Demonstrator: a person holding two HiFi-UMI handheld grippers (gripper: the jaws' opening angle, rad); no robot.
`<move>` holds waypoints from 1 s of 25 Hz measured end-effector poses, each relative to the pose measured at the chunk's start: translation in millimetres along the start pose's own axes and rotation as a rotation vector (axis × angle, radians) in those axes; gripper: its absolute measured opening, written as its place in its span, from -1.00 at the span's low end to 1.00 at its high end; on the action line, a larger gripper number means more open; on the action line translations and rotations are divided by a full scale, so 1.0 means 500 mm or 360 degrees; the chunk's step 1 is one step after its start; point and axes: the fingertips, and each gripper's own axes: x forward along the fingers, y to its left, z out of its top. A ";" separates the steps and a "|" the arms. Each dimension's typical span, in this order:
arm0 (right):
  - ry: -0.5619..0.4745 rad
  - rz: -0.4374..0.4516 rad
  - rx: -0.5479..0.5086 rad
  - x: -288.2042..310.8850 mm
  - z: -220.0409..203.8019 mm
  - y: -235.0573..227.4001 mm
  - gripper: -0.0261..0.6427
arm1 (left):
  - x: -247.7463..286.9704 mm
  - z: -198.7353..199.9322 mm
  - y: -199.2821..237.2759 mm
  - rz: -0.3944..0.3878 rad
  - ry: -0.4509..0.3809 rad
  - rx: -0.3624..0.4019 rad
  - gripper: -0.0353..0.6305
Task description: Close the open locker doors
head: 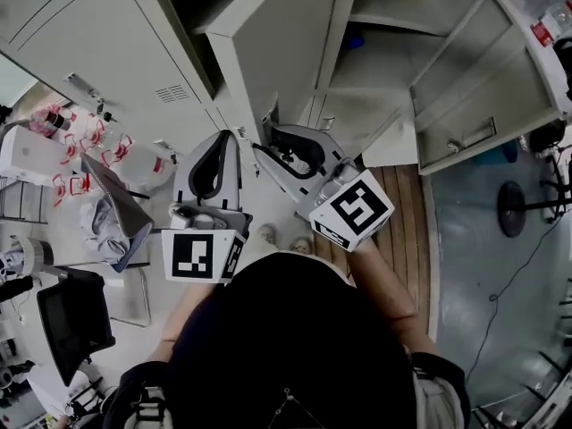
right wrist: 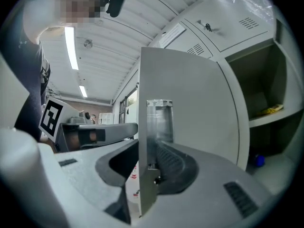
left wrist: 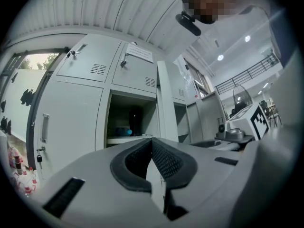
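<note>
The open locker door [head: 277, 43] swings out from the grey locker bank, and its free edge reaches down between my two grippers. My right gripper [head: 284, 150] is shut on that edge; in the right gripper view the door [right wrist: 190, 103] fills the middle and my right gripper [right wrist: 147, 144] has a jaw tip against each face, by the latch plate. My left gripper [head: 223, 138] hangs just left of the door, shut and empty. From my left gripper [left wrist: 152, 140] the door edge [left wrist: 164, 103] and an open compartment [left wrist: 130, 122] lie ahead. A second open door [head: 487, 105] stands at right.
Closed lockers [head: 98, 43] run to the left. Bags and red-capped bottles [head: 89, 146] lie on the floor at left, near a dark chair [head: 71, 320]. A wooden floor strip [head: 402, 213] lies below the right lockers, with a round stand base [head: 514, 208] beyond.
</note>
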 end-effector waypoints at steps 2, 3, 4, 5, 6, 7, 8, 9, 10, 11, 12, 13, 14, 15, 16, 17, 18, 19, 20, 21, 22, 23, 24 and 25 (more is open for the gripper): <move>0.0019 -0.0017 -0.0003 0.019 -0.001 -0.002 -0.59 | 0.008 -0.003 0.017 -0.0010 -0.0004 -0.0016 -0.88; 0.0028 -0.0027 -0.0007 0.028 -0.001 -0.003 -0.59 | 0.011 -0.003 0.024 -0.0016 -0.0014 -0.0019 -0.88; 0.0035 -0.0040 -0.0011 0.037 -0.002 -0.004 -0.59 | 0.013 -0.002 0.033 -0.0021 -0.0023 -0.0019 -0.88; 0.0041 -0.0053 -0.0014 0.046 -0.002 -0.003 -0.59 | 0.015 -0.003 0.041 -0.0027 -0.0030 -0.0020 -0.88; 0.0045 -0.0066 -0.0016 0.056 -0.003 -0.003 -0.59 | 0.017 -0.003 0.049 -0.0037 -0.0036 -0.0024 -0.88; 0.0047 -0.0079 -0.0017 0.065 -0.003 -0.003 -0.59 | 0.018 -0.004 0.057 -0.0048 -0.0040 -0.0030 -0.88; 0.0048 -0.0093 -0.0018 0.074 -0.003 -0.003 -0.59 | 0.020 -0.006 0.066 -0.0058 -0.0044 -0.0032 -0.88; 0.0048 -0.0108 -0.0020 0.084 -0.003 -0.004 -0.59 | 0.021 -0.008 0.076 -0.0067 -0.0049 -0.0031 -0.88; 0.0046 -0.0125 -0.0023 0.094 -0.004 -0.005 -0.60 | 0.023 -0.010 0.086 -0.0072 -0.0054 -0.0028 -0.88; 0.0045 -0.0141 -0.0027 0.105 -0.004 -0.007 -0.60 | 0.025 -0.013 0.098 -0.0074 -0.0059 -0.0027 -0.88; 0.0043 -0.0155 -0.0030 0.115 -0.004 -0.008 -0.60 | 0.026 -0.015 0.109 -0.0076 -0.0066 -0.0028 -0.88; 0.0040 -0.0168 -0.0033 0.124 -0.004 -0.010 -0.60 | 0.028 -0.017 0.119 -0.0083 -0.0082 -0.0028 -0.88; 0.0036 -0.0184 -0.0035 0.134 -0.004 -0.012 -0.60 | 0.031 -0.017 0.127 -0.0093 -0.0100 -0.0026 -0.88; 0.0031 -0.0202 -0.0036 0.142 -0.004 -0.014 -0.60 | 0.033 -0.019 0.135 -0.0102 -0.0110 -0.0022 -0.88; 0.0025 -0.0223 -0.0035 0.150 -0.005 -0.015 -0.60 | 0.035 -0.023 0.143 -0.0109 -0.0107 -0.0016 -0.88; 0.0018 -0.0242 -0.0034 0.158 -0.006 -0.016 -0.60 | 0.036 -0.029 0.152 -0.0115 -0.0100 -0.0009 -0.88; 0.0012 -0.0259 -0.0034 0.166 -0.006 -0.018 -0.60 | 0.039 -0.034 0.161 -0.0118 -0.0096 -0.0004 -0.88; 0.0009 -0.0274 -0.0035 0.174 -0.006 -0.021 -0.60 | 0.042 -0.039 0.171 -0.0117 -0.0090 -0.0006 -0.88; 0.0009 -0.0288 -0.0036 0.182 -0.006 -0.023 -0.60 | 0.045 -0.043 0.179 -0.0114 -0.0084 -0.0013 -0.88; 0.0012 -0.0300 -0.0036 0.189 -0.006 -0.026 -0.60 | 0.047 -0.045 0.186 -0.0111 -0.0079 -0.0019 -0.88; 0.0015 -0.0310 -0.0034 0.195 -0.006 -0.028 -0.60 | 0.049 -0.048 0.190 -0.0110 -0.0075 -0.0025 -0.88; 0.0017 -0.0319 -0.0032 0.201 -0.006 -0.030 -0.60 | 0.050 -0.051 0.194 -0.0112 -0.0070 -0.0028 -0.88; 0.0018 -0.0329 -0.0030 0.208 -0.006 -0.033 -0.60 | 0.051 -0.054 0.198 -0.0113 -0.0066 -0.0029 -0.88; 0.0016 -0.0341 -0.0029 0.215 -0.005 -0.037 -0.60 | 0.053 -0.056 0.202 -0.0115 -0.0064 -0.0032 -0.88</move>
